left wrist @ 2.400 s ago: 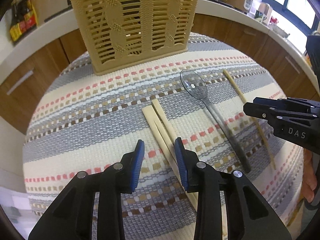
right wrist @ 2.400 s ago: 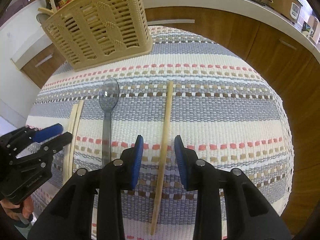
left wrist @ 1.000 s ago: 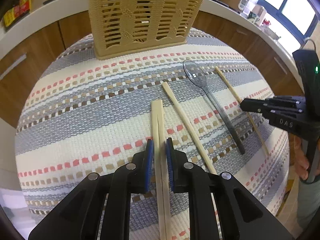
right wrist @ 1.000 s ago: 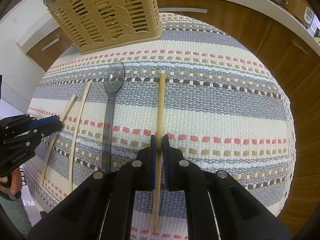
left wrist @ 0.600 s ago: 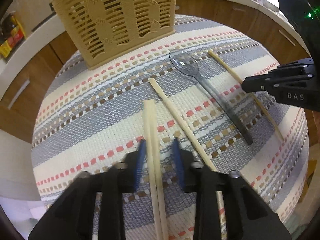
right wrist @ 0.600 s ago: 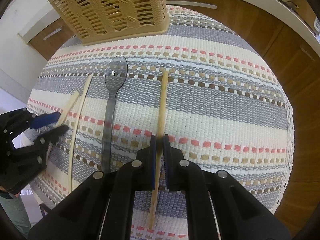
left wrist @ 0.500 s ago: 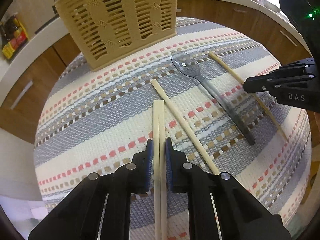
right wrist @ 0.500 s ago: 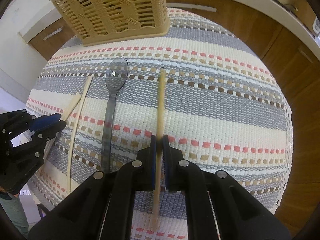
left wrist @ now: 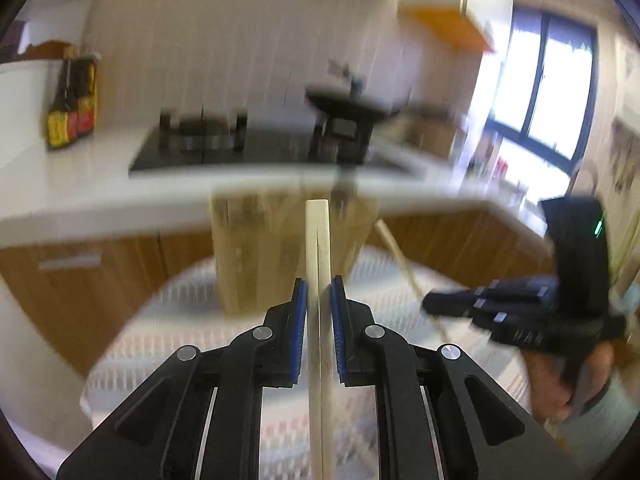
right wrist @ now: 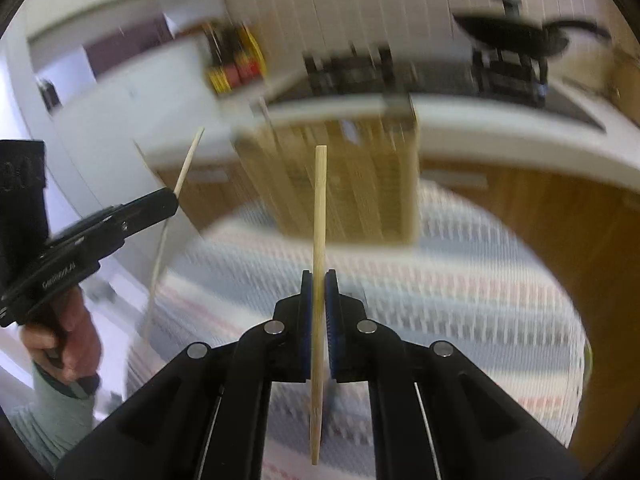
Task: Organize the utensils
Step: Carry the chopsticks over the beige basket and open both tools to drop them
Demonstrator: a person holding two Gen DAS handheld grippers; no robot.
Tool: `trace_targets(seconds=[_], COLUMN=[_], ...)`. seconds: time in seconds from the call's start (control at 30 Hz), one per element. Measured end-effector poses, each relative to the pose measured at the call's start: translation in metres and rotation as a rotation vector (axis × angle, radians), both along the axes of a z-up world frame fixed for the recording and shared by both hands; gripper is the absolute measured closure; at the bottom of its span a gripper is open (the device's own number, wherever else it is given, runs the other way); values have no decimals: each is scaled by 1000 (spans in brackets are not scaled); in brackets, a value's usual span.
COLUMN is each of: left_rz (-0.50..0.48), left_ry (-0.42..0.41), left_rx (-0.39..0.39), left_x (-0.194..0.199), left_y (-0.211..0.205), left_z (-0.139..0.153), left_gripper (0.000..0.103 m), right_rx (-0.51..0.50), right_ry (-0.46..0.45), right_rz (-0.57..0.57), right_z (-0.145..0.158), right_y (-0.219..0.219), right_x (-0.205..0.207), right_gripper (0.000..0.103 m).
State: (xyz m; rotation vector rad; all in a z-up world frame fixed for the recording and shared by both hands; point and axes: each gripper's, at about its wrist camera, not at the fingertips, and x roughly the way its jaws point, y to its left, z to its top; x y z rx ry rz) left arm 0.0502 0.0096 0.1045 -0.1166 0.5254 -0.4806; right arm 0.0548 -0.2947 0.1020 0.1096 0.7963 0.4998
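Observation:
My left gripper is shut on a pale joined pair of chopsticks, held up off the striped mat. The pair's far end points at the blurred tan slotted basket. My right gripper is shut on a single bamboo chopstick, also lifted, with the basket behind it. In the left wrist view the right gripper shows at the right with its chopstick. From the right wrist, the left gripper appears at the left with the chopstick pair.
Behind the basket runs a white counter with a black stove, a pan and sauce bottles. Wooden cabinets stand below it. A person's hand holds the left gripper. Both views are motion-blurred.
Both grippers closed on their chopsticks on the mat, then rose and tilted up. The chopsticks have left the cloth, and the basket and counter now fill both views.

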Motion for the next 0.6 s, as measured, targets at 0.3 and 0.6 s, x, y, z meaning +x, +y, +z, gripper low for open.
trace_targets(seconds=[0.3,0.6], left_rz=[-18,203], left_ry=[-183,-391], left_rx=[-164,-162], left_x=[53,103], left_y=[-5,-5], left_z=[65,76], left_gripper=[92,92], right_rx=[148,125], right_ry=[-274,-415], right_rz=[-38,-109], right_z=[78,75], right_y=[9,36], right_x=[55,122], right_gripper=[99,99])
